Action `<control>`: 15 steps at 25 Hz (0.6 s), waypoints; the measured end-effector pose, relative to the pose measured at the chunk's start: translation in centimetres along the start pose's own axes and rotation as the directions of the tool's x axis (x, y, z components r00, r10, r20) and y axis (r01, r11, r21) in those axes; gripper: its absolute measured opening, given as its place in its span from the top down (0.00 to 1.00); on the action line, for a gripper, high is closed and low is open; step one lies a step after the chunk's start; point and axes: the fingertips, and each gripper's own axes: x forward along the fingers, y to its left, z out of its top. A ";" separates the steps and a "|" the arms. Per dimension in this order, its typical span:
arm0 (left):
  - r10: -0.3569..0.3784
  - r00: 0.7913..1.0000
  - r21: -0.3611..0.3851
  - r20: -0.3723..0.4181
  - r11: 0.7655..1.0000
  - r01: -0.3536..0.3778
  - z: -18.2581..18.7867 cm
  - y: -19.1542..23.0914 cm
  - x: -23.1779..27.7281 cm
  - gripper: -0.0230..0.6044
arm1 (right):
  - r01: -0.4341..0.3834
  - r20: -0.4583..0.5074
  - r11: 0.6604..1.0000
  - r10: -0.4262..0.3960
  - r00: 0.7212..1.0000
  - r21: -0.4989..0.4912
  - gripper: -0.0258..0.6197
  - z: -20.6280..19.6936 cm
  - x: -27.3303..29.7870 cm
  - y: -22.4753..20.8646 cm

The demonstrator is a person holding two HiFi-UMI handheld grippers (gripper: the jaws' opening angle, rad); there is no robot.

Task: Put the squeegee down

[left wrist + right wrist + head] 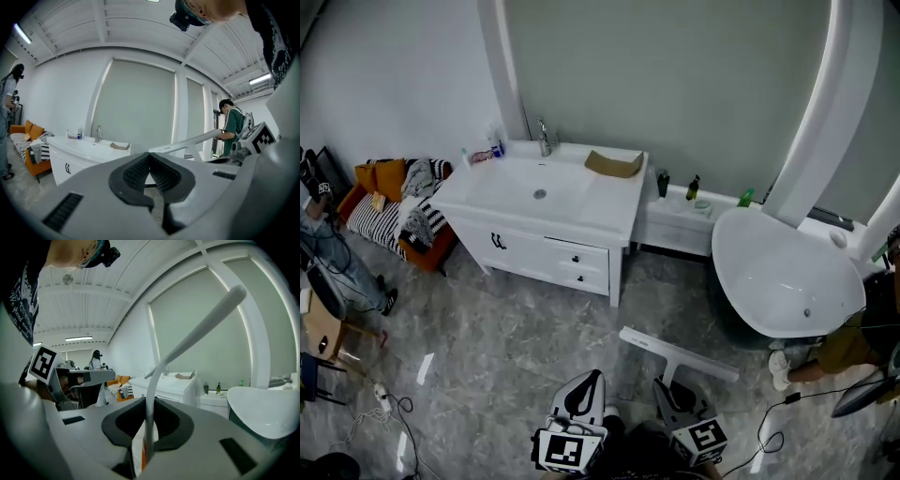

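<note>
Squeegee (678, 353): white, T-shaped, with a long straight blade on a slim handle. It is held in the air over the grey marbled floor (506, 342), in front of the vanity and left of the bathtub. In the head view the blade runs from upper left to lower right.
Right gripper (149, 404): its jaws are clamped on the squeegee handle, which rises from between the dark pads and curves up to the blade.
Left gripper (150, 155): its jaws are closed tip to tip with nothing between them. It is just beside the right gripper and apart from the squeegee.
Marker cubes: one on each gripper, at the bottom edge of the head view (562, 450) (705, 439).
Vanity (534, 225): a white cabinet with drawers and a sink basin in its top.
Faucet (544, 139): chrome, at the back of the basin.
Brown cloth (614, 164): lies on the right end of the vanity top.
Ledge bottles: two dark ones (663, 183) (693, 187) and one green (745, 198), between the vanity and the bathtub.
Bathtub (787, 272): white and oval, at the right.
Sofa (394, 211): orange with striped cushions, left of the vanity.
People: one at the left edge (337, 262) and one at the right, near the bathtub (834, 347).
</note>
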 end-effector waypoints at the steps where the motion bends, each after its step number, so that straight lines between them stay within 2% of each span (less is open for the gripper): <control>1: 0.000 1.000 -0.004 -0.008 1.000 0.000 -0.3 0.3 0.0 0.96 | 0.003 -0.003 1.000 -0.003 1.000 0.003 0.88 0.0 0.2 0.1; 8: 0.042 0.998 -0.024 -0.043 0.999 -0.043 -1.3 2.3 0.5 0.96 | -0.006 -0.032 1.000 0.006 0.999 0.014 0.88 -0.4 2.2 -0.3; 11: 0.048 0.997 -0.007 -0.052 0.999 -0.049 -1.5 3.0 1.6 0.96 | -0.009 -0.033 1.000 0.010 0.999 0.022 0.88 0.2 3.5 -1.0; 15: 0.060 0.996 -0.027 -0.067 0.998 -0.062 -1.9 3.5 3.6 0.96 | -0.018 -0.056 0.999 0.020 0.998 0.030 0.88 0.0 5.3 -2.7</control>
